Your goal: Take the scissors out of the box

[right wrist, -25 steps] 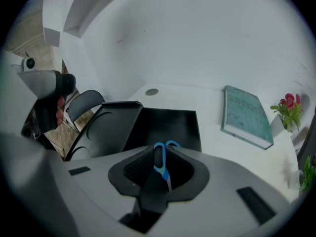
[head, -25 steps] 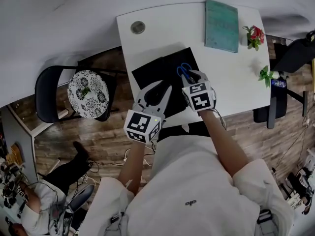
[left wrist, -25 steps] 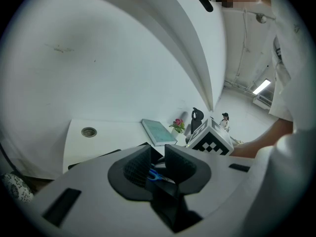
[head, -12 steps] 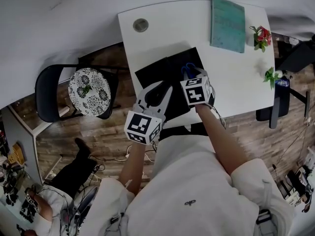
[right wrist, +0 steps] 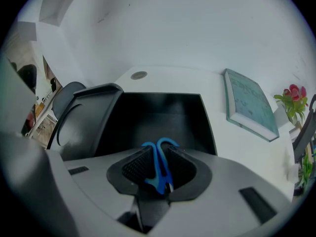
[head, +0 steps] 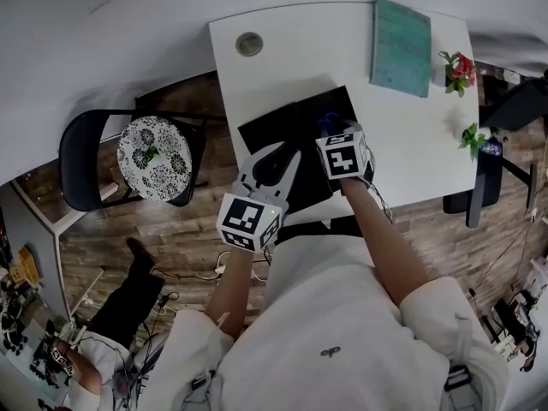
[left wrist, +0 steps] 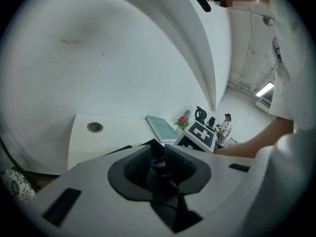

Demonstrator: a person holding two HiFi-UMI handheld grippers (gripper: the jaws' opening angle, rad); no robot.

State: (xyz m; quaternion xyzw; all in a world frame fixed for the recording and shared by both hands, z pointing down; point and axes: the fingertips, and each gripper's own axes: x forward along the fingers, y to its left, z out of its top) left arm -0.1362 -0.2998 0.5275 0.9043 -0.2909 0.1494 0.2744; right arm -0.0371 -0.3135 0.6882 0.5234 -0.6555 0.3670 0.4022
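On the white table (head: 274, 67), the open black box (head: 287, 131) is being worked over near the front edge. The left gripper (left wrist: 158, 164) is being held at the box's near side, its jaws slightly parted on nothing. The right gripper (right wrist: 159, 169) is being pressed shut on the blue scissors (right wrist: 157, 154), whose handle loops are poking past the pads over the box's interior. Lifting-out is judged to be under way; a steady raise clear of the walls is being called for next.
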